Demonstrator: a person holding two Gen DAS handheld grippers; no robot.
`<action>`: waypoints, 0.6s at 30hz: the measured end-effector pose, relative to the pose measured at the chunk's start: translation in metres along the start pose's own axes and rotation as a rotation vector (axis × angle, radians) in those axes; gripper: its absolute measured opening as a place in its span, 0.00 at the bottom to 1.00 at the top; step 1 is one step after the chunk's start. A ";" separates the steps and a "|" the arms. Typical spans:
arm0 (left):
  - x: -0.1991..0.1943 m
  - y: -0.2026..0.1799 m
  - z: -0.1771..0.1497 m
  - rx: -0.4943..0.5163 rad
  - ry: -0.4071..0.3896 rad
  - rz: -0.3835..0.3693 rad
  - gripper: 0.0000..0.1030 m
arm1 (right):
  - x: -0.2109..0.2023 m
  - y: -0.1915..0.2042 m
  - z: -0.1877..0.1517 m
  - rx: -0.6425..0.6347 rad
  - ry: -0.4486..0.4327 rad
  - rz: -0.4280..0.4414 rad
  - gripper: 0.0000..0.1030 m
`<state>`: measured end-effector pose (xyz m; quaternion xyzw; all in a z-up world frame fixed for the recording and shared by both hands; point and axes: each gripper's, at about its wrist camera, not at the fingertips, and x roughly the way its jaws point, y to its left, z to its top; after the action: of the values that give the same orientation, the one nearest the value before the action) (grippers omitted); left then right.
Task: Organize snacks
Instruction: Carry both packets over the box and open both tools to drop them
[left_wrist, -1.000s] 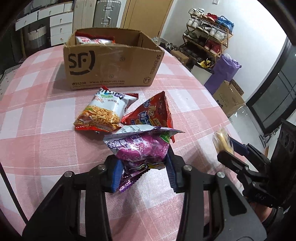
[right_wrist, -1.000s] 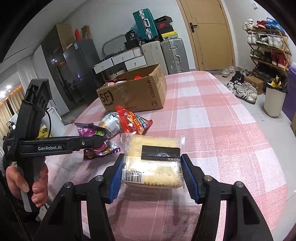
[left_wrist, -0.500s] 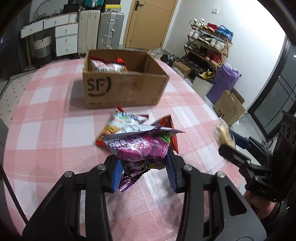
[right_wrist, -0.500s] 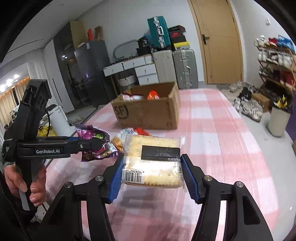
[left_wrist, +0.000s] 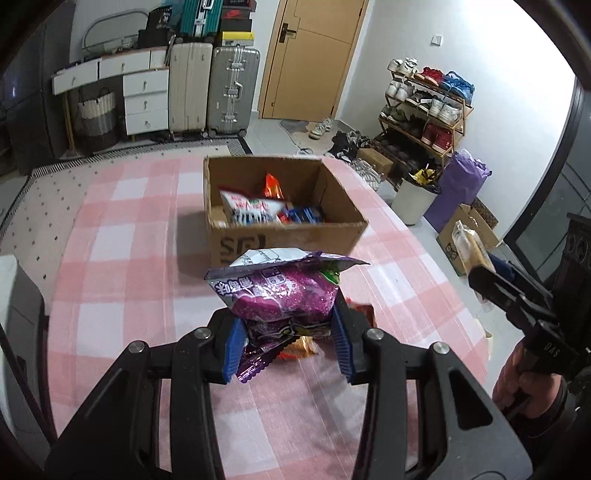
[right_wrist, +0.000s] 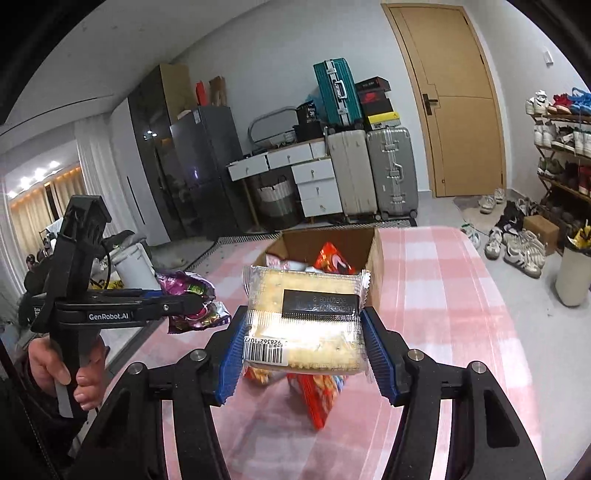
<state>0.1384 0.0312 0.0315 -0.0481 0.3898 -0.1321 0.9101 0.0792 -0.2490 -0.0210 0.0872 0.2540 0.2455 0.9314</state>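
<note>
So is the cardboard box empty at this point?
No, the cardboard box already holds several snack packets, seen through its open top in the left wrist view.

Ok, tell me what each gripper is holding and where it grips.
Left gripper pinches the purple snack bag at its lower end. Right gripper clamps the clear-wrapped cracker pack by its two side edges.

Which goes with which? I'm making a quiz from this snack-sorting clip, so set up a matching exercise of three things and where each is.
Things:
1. purple snack bag
2. cracker pack
3. cardboard box

Places:
A. standing on the pink checked tablecloth, snacks inside
B. clamped in the left gripper
C. clamped in the right gripper

Pairs: 1-B, 2-C, 3-A
</note>
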 end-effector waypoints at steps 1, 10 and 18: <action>-0.002 0.001 0.006 0.006 -0.004 0.004 0.37 | 0.002 0.001 0.006 -0.008 -0.004 0.006 0.58; -0.004 0.001 0.050 0.050 -0.011 0.034 0.37 | 0.021 0.006 0.054 -0.042 -0.035 0.044 0.58; 0.008 -0.001 0.094 0.059 0.001 0.056 0.37 | 0.045 0.010 0.096 -0.071 -0.042 0.076 0.58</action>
<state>0.2113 0.0269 0.0910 -0.0102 0.3873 -0.1182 0.9143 0.1581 -0.2218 0.0447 0.0689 0.2219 0.2876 0.9291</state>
